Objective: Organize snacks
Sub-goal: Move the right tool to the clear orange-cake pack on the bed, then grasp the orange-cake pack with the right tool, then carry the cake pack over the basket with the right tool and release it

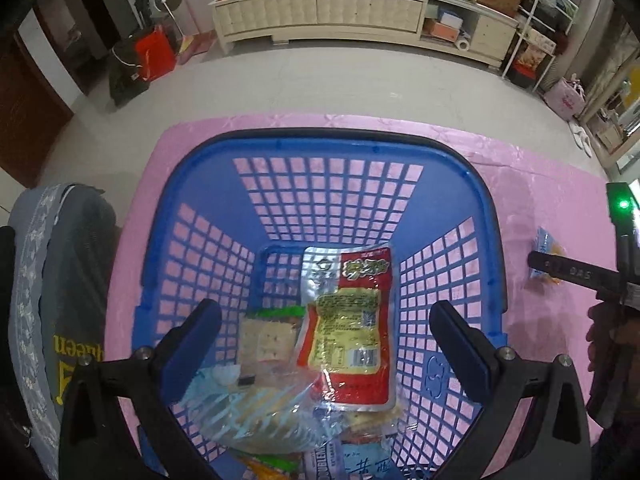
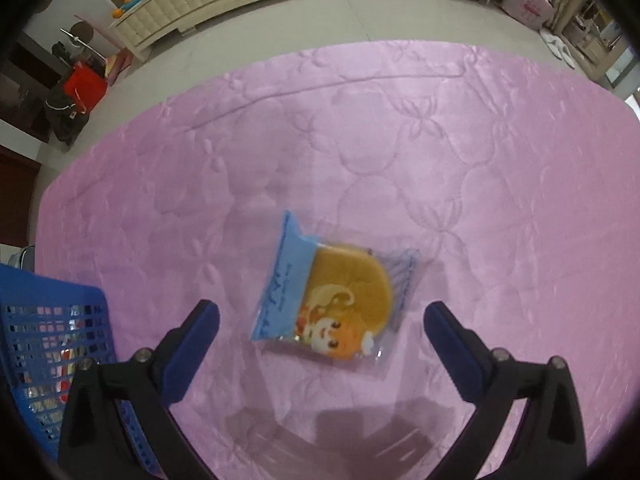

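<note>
The cake [image 2: 336, 304], a round golden bun in a clear wrapper with blue edge and cartoon girl, lies on the pink cloth [image 2: 480, 160] beside the basket [image 2: 56, 300]. The right gripper [image 2: 320, 316] stands wide open above it; the left gripper [image 1: 326, 316] is open over the basket.

Legible in yellow, upside down, on the dark grey fabric [image 1: 76, 320] hanging at the left edge: "queen". Readable sideways on the white-and-blue wrapper [image 1: 320, 460] at the bottom of the blue plastic lattice basket [image 1: 452, 160]: "DOUBLE", the rest cut off. Chinese characters present but too blurred or small to make out on the red-and-silver foil pouch [image 1: 352, 320] in the basket and along the blue strip of the clear cake packet [image 2: 320, 296] on the pink cloth.
</note>
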Motion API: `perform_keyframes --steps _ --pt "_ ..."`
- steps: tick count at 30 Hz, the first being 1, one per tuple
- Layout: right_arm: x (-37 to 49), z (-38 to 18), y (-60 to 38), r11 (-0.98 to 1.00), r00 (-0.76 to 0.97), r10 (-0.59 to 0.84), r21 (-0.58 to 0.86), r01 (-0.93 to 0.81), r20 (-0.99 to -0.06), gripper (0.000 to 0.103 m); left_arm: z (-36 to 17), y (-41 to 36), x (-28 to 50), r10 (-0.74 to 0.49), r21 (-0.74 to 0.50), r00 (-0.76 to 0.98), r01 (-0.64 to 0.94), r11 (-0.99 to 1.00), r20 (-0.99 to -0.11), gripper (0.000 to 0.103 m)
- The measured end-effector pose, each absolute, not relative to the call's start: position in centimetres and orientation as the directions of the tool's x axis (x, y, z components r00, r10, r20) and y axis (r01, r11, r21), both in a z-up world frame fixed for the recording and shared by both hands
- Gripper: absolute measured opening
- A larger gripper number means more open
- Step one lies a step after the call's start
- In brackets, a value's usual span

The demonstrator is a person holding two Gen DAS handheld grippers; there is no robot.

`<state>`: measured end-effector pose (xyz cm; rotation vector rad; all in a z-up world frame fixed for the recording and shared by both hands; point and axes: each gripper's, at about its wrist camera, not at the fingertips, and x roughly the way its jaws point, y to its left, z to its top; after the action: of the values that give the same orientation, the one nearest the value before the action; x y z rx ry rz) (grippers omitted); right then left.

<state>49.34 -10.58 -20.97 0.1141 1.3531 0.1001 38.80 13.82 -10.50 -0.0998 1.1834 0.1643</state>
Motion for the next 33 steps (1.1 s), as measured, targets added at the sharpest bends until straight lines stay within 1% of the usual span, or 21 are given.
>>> perform_keyframes --steps 3,4,5,6,7,8,13,15,17,20,26,33 --pt "49.3 -21.4 -10.8 0.992 0.210 0.128 0.130 -0.004 -0.969 0.090 -11.0 14.2 39.2 0.082 0.011 0.363 -0.193 0.981 -0.928 0.103" --pt "49.2 -21.0 -10.7 0.994 0.230 0.109 0.109 -0.012 -0.967 0.077 -11.1 14.3 39.2 0.078 0.005 0.365 -0.197 0.980 -0.928 0.103" --pt "49.0 -20.7 -10.5 0.996 0.246 0.084 0.080 -0.024 -0.966 0.071 -11.2 14.4 39.1 0.070 -0.005 0.365 -0.200 0.980 -0.928 0.103" --pt "48.9 -20.5 -10.6 0.997 0.258 0.083 0.077 -0.032 -0.962 0.069 -11.3 14.5 39.1 0.066 -0.010 0.366 -0.201 0.979 -0.928 0.103" --pt "48.8 -20.3 -10.6 0.996 0.261 0.082 0.076 -0.036 -0.962 0.064 -11.2 14.5 38.9 0.064 -0.013 0.369 -0.203 0.979 -0.927 0.103" --pt "48.5 -20.1 -10.7 0.996 0.267 0.081 0.073 -0.042 -0.960 0.062 -11.1 14.5 38.7 0.063 -0.015 0.371 -0.202 0.979 -0.927 0.103" --pt "45.5 -18.8 -11.4 0.990 0.248 0.138 0.128 -0.059 -0.959 0.061 -9.4 14.1 36.4 0.032 -0.046 0.415 -0.175 0.983 -0.909 0.103" --pt "43.5 -17.4 -11.7 0.988 0.272 0.150 0.134 -0.078 -0.951 0.061 -8.6 14.1 35.3 0.002 -0.076 0.436 -0.162 0.984 -0.900 0.103" --pt "41.4 -16.0 -11.9 0.981 0.278 0.192 0.173 -0.091 -0.941 0.061 -7.6 14.2 33.9 -0.011 -0.092 0.458 -0.156 0.984 -0.889 0.103" --pt "38.7 -14.0 -12.0 0.969 0.288 0.242 0.218 -0.115 -0.927 0.061 -6.3 14.4 32.1 -0.011 -0.096 0.477 -0.154 0.983 -0.879 0.103" --pt "34.0 -9.1 -10.5 0.945 0.339 0.312 0.256 -0.202 -0.888 0.061 -3.2 14.4 28.3 0.001 -0.088 0.535 -0.141 0.986 -0.845 0.103" --pt "30.1 -4.6 -7.9 0.910 0.380 0.378 0.264 -0.319 -0.844 0.061 -0.4 15.2 25.1 0.005 -0.087 0.587 -0.129 0.988 -0.810 0.103"
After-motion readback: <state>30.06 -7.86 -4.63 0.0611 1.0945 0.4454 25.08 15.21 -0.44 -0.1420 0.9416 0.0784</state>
